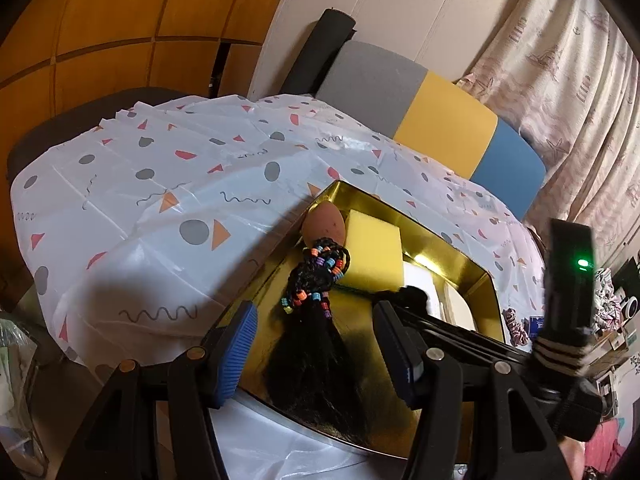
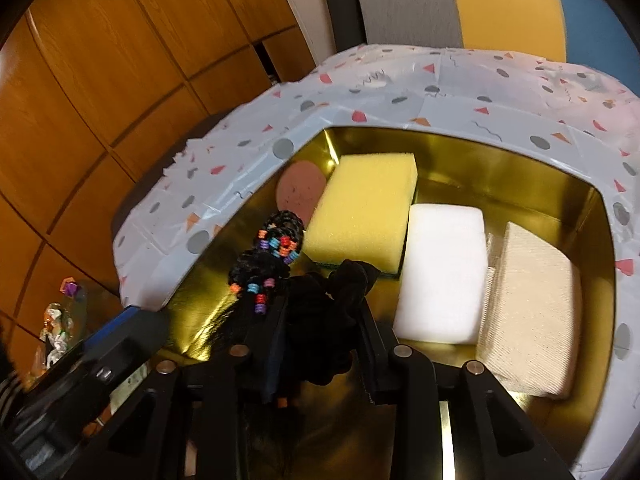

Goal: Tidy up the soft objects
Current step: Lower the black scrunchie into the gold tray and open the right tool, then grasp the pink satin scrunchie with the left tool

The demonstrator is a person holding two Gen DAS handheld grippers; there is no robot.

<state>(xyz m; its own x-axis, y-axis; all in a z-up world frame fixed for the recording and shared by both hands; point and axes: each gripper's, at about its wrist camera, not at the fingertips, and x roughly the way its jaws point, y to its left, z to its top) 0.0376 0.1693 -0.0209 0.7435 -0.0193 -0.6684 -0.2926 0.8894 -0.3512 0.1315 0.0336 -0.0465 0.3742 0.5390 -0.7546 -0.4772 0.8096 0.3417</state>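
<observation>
A gold tray (image 1: pixel 440 236) (image 2: pixel 460 160) sits on the patterned tablecloth (image 1: pixel 160 200). It holds a brown egg-shaped sponge (image 2: pixel 300 192), a yellow sponge (image 2: pixel 364 208), a white sponge (image 2: pixel 444 276), a stack of beige napkins (image 2: pixel 532 312) and a black braided hairpiece with coloured beads (image 1: pixel 316 264) (image 2: pixel 276 248). My left gripper (image 1: pixel 314 312) stands open over the tray's near edge; the hairpiece's loose tail lies between its blue pads (image 1: pixel 236 352), untouched. My right gripper (image 2: pixel 324 292) is shut on a black soft fabric piece (image 2: pixel 344 280) above the tray, beside the hairpiece.
A chair with a grey, yellow and blue back (image 1: pixel 440 120) stands behind the table. Wooden cupboard doors (image 1: pixel 120 20) fill the left, a curtain (image 1: pixel 560 80) the right. Cluttered boxes and items (image 1: pixel 616 320) lie at the far right, a plastic bag (image 1: pixel 16 380) at the left edge.
</observation>
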